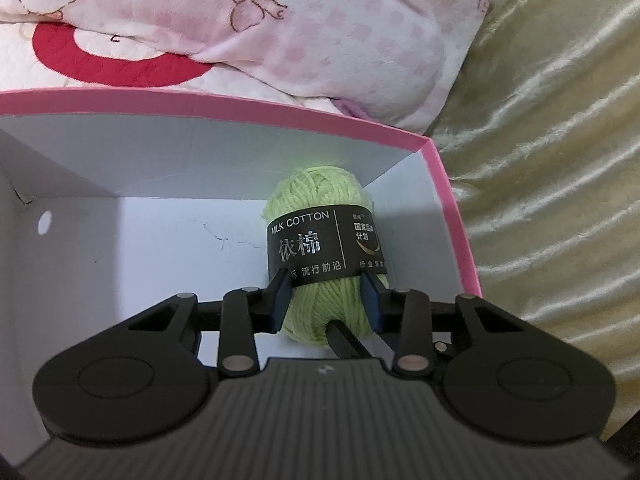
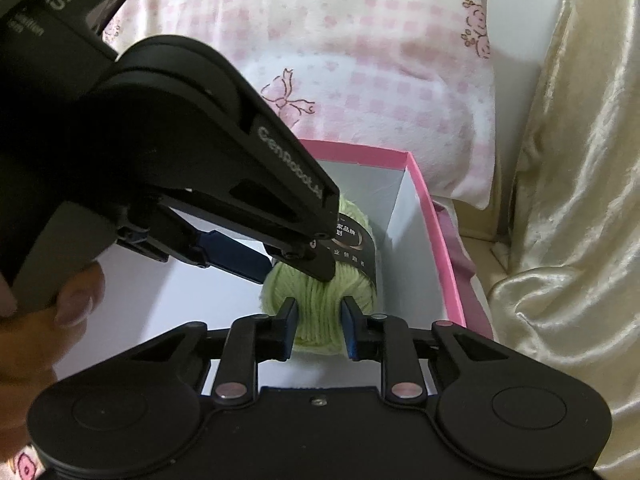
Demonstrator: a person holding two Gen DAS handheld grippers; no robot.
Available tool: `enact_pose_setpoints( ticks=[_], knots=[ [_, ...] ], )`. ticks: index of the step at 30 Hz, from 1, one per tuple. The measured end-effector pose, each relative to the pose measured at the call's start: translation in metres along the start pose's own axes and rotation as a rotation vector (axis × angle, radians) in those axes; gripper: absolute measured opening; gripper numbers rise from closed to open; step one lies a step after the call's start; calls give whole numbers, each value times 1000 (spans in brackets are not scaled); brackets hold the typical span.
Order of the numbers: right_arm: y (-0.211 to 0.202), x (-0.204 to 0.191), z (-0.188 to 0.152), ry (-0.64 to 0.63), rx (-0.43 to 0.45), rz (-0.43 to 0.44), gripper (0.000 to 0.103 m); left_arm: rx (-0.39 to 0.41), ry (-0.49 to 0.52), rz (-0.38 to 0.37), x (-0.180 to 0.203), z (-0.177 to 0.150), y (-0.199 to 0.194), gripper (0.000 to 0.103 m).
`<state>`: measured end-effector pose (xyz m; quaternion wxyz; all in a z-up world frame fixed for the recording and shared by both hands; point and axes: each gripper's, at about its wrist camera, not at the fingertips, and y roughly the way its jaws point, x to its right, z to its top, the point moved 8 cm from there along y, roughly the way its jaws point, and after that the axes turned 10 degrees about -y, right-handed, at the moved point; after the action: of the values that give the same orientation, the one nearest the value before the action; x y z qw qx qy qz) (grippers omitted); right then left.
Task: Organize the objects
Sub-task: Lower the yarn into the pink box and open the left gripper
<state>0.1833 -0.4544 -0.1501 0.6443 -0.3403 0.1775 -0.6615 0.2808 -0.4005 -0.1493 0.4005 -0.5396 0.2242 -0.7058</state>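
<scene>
while the green yarn (image 1: 320, 216) sits in the box's (image 1: 456, 208) far right corner, the left gripper (image 1: 326, 292) and right gripper (image 2: 318, 326) both clamp its near end.

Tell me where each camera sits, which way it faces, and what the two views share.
Left wrist: on the left gripper, angled down into the pink-rimmed box; jaws closed on the green yarn ball.
Right wrist: on the right gripper, angled down into the box; jaws closed on the yarn's near end; the left gripper and a hand cross from the left.
Shared: yarn, box, pink blanket, cream satin cloth.
</scene>
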Motion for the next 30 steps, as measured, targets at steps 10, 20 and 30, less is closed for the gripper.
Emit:
enact_pose_setpoints(
  ticks=[10, 20, 30],
  knots=[
    [-23, 0, -5, 54, -24, 105, 39, 3, -6, 1, -4, -5, -10, 37],
    [-28, -2, -11, 165, -52, 199, 45, 41, 91, 33, -6, -13, -35, 40],
    [-63, -9, -2, 146, -39, 224, 45, 65, 173, 161, -19, -29, -100, 43]
  ],
)
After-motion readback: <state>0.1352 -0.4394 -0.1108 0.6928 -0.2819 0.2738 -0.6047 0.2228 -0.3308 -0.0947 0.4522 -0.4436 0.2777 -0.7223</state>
